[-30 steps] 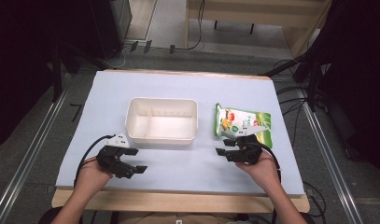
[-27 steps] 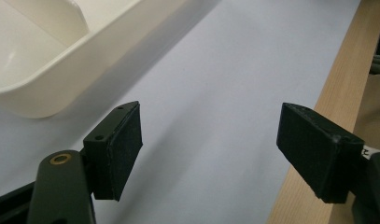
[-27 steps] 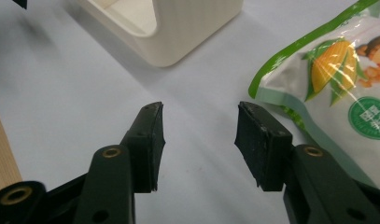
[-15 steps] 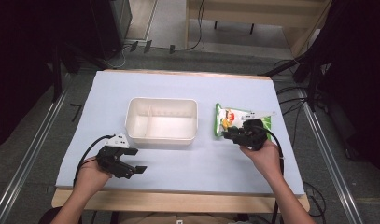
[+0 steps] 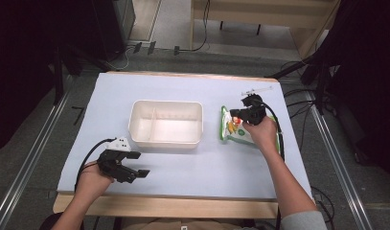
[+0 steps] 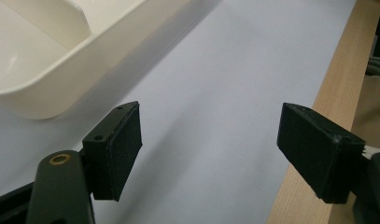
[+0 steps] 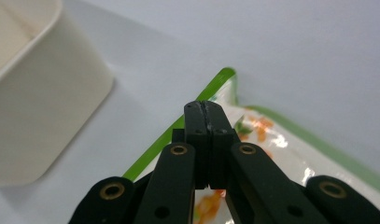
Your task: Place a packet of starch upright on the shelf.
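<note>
Resting near the front left corner of the desk [image 5: 192, 91], the left gripper [image 5: 133, 169] sits in the person's left hand [image 5: 89, 176] with its jaws spread wide and nothing between them; in the left gripper view its two black pads [image 6: 125, 144] frame only bare lavender desk surface and the wooden front edge. Just beyond it, toward the middle of the desk, stands a cream plastic bin [image 5: 166, 123] with a divider across its inside, its near corner showing in the left gripper view [image 6: 47, 60]. To the right of the bin, apart from it, a green-edged snack bag [image 5: 235, 132] lies flat toward the right edge of the desk. Over the bag's far end, the right gripper [image 5: 244, 113] is held by the right hand [image 5: 262, 133]. Its jaws have just been closing and now stand pressed together, pad against pad, with nothing visibly caught between them; the right gripper view shows them meeting above the bag's green border [image 7: 178, 135].
</note>
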Motion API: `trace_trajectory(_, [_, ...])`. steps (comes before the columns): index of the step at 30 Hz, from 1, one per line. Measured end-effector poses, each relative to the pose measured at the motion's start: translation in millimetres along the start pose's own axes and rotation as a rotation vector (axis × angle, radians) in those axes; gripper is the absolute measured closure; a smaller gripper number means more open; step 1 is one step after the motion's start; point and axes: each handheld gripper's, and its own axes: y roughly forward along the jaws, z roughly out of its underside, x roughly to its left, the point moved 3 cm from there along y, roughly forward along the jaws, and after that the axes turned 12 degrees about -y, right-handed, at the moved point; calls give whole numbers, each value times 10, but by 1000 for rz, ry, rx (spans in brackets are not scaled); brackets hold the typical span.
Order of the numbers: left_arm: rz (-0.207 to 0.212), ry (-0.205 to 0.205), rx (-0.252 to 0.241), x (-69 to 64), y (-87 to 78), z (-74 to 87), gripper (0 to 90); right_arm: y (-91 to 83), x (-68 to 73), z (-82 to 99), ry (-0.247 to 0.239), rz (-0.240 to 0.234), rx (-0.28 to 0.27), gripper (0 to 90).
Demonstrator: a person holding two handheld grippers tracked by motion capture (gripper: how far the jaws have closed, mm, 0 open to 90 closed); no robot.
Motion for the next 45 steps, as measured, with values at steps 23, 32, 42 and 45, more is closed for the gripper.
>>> trace_trajectory(23, [11, -3, -15, 16, -5, -11, 228, 685, -335, -115, 120, 44, 163, 900])
trace_trajectory(32, [8, -1, -21, 21, -16, -12, 227, 670, -190, -67, 81, -50, 168, 900])
trace_trajectory(42, [5, 0, -17, 24, -18, -8, 228, 593, 51, 37, -5, -124, 174, 900])
trace_trajectory(45, [-1, -1, -20, 33, -27, -8, 228, 542, 183, 82, -44, -156, 193, 900])
